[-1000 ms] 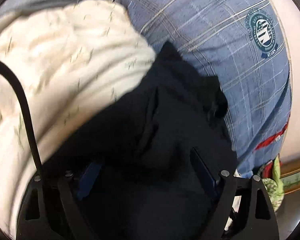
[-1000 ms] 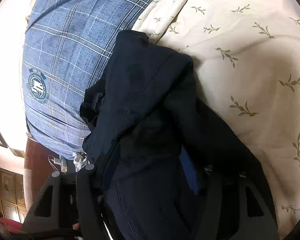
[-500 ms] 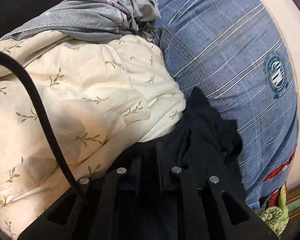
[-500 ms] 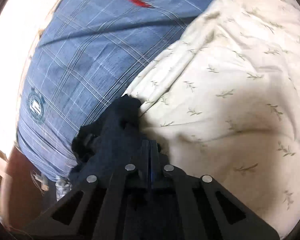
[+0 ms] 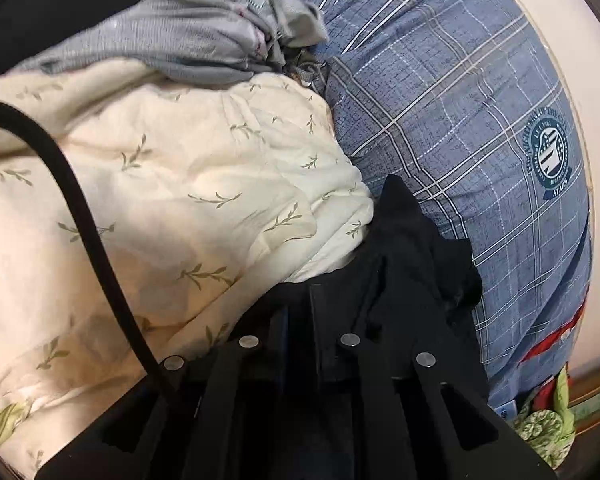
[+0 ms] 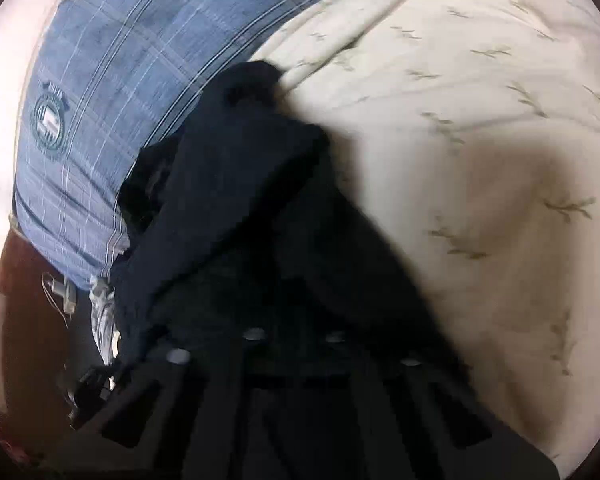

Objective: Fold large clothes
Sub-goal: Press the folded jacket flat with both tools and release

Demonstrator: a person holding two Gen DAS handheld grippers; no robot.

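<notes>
The left tool point(image 5: 300, 312) pinched a fold of the dark garment point(image 5: 412, 256), its jaws drawn nearly together on the cloth. The right tool point(image 6: 296, 320) was pressed together on the same dark garment point(image 6: 240, 184), though blur hid the pads. The garment lay bunched between the cream quilt point(image 5: 160, 184) on the left and the blue plaid pillow point(image 5: 460, 100) on the right. The step looked like the pick-up; next, both tools would need to lift and spread it.
</notes>
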